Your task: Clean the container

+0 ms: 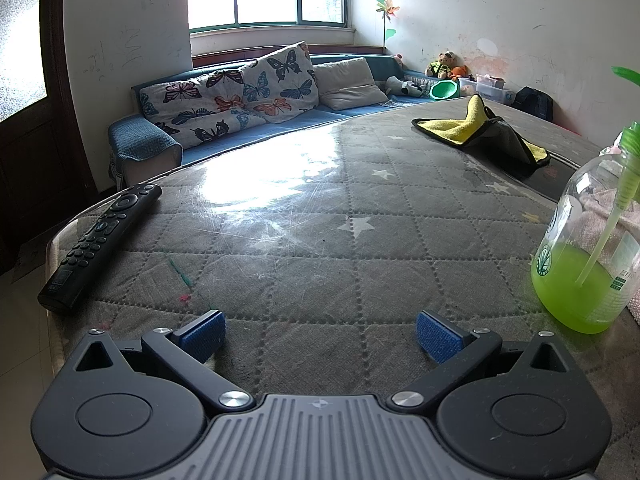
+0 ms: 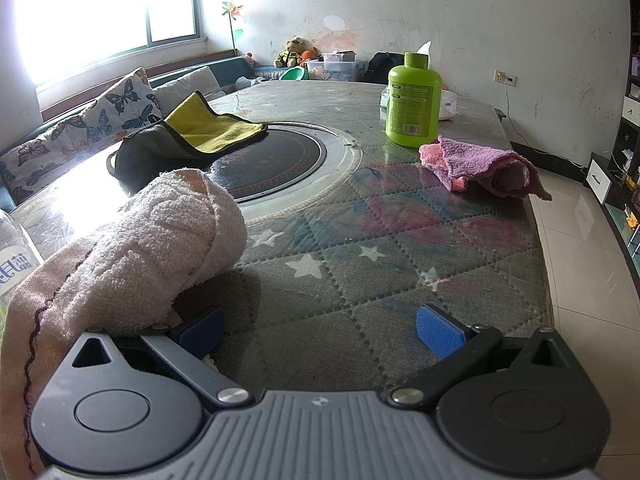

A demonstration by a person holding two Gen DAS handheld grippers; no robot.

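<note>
Both grippers, left gripper (image 1: 320,336) and right gripper (image 2: 320,334), gape wide, empty. Right of the left gripper stands the pump bottle (image 1: 584,248): probably slick, light; grasp its body.

Large blue characters, cut off, on clear bottle (image 2: 12,264), fine label print on green bottle (image 2: 414,100) too small to read

From my remote station I counted three cloths on the table: a yellow-and-grey one (image 2: 192,132), a pink-purple one (image 2: 484,168) and a pale towel (image 2: 160,240). Two bottles stood there: a clear pump bottle (image 1: 588,248) and an opaque green one (image 2: 414,100). One remote control (image 1: 100,244) lay alone.
</note>
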